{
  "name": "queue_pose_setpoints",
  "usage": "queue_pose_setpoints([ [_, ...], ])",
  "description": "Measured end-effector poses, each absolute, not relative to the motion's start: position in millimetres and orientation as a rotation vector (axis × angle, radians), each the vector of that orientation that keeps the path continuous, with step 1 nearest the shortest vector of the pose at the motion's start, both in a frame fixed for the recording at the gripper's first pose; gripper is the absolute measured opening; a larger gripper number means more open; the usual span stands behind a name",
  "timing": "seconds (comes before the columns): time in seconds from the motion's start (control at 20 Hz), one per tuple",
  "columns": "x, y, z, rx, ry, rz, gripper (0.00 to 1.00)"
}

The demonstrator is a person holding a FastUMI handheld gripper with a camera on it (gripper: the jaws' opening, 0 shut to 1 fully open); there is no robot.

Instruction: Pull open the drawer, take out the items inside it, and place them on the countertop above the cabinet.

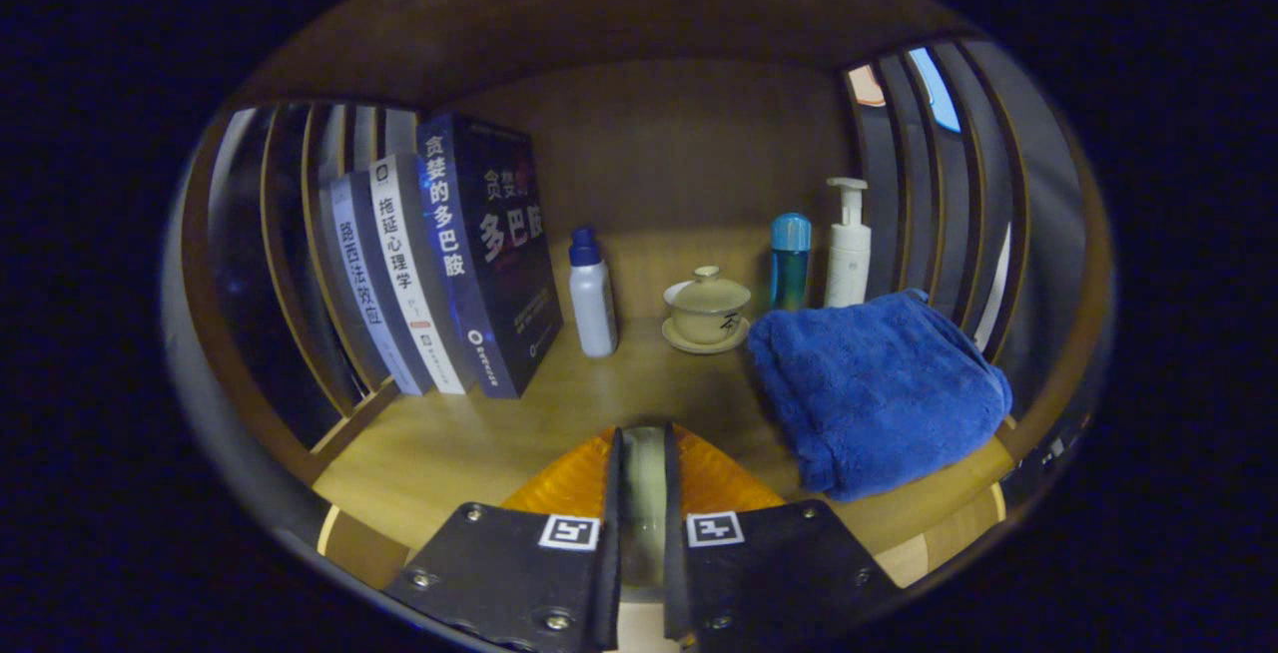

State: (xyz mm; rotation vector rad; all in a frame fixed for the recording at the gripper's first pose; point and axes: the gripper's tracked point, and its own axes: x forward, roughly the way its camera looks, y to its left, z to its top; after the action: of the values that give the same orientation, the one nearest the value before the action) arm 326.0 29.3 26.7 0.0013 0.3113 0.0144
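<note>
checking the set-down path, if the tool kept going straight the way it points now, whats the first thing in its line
The tool is clamped on an orange item. Straight ahead, bare countertop, then probably the lidded teacup on its saucer, slightly right of centre; depth is unclear. The blue towel lies right of that line.

Quick count from my end: three books [439, 264] standing at about 10 o'clock, three bottles total, one white with a blue cap [592, 296], one teal [790, 261], one white pump bottle [849, 249] at 1 o'clock. Plus one lidded cup on a saucer [707, 310], one folded blue towel [879, 388], and one orange thing [574, 481] pinched between my fingers [644, 493].
</note>
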Motion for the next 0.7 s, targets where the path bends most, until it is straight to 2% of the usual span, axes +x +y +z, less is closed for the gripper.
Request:
queue_pose_setpoints([
  [0.55, 343.9, 29.7, 23.9, -0.011, 0.259, 0.004, 0.25],
  [0.7, 328.4, 32.1, 32.2, -0.02, 0.243, 0.002, 0.69],
])
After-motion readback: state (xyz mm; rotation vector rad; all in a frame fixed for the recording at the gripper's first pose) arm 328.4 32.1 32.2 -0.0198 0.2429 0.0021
